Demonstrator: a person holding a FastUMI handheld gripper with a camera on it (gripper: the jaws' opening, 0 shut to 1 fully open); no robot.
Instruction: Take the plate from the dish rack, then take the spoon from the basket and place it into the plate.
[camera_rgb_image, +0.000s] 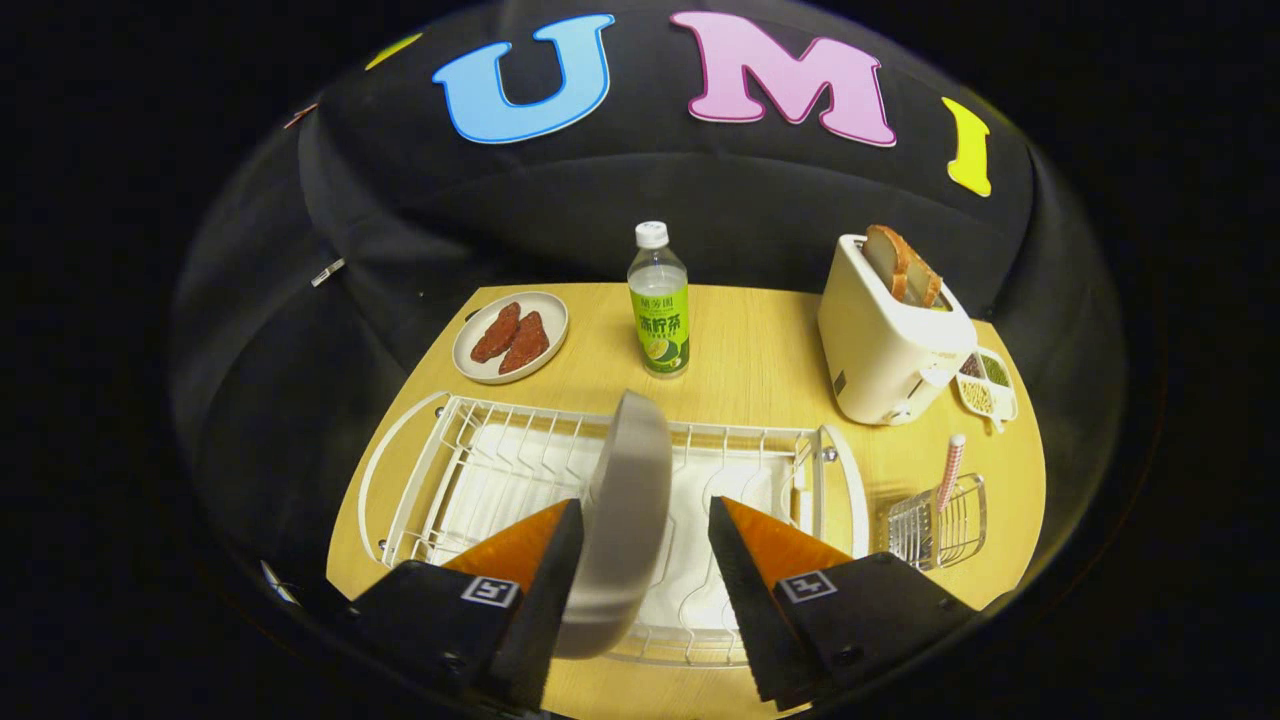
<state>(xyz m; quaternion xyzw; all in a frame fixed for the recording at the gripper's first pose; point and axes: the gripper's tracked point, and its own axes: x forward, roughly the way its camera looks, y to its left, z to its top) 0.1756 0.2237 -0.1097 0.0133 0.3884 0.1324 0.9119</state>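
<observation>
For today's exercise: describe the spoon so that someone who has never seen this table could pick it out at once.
Start at the white dish rack, where the open claw straddles an upright plate. Beside the rack's end, in front of the toaster, stands a small wire basket. The spoon is the slim pink-and-white handle sticking up from it, the basket's lone utensil.

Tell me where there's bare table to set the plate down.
Plate stands between the open jaws, gripper, in the dish rack. Bare table: between bottle and toaster, beyond the rack. Crowded by the spoon basket.
</observation>
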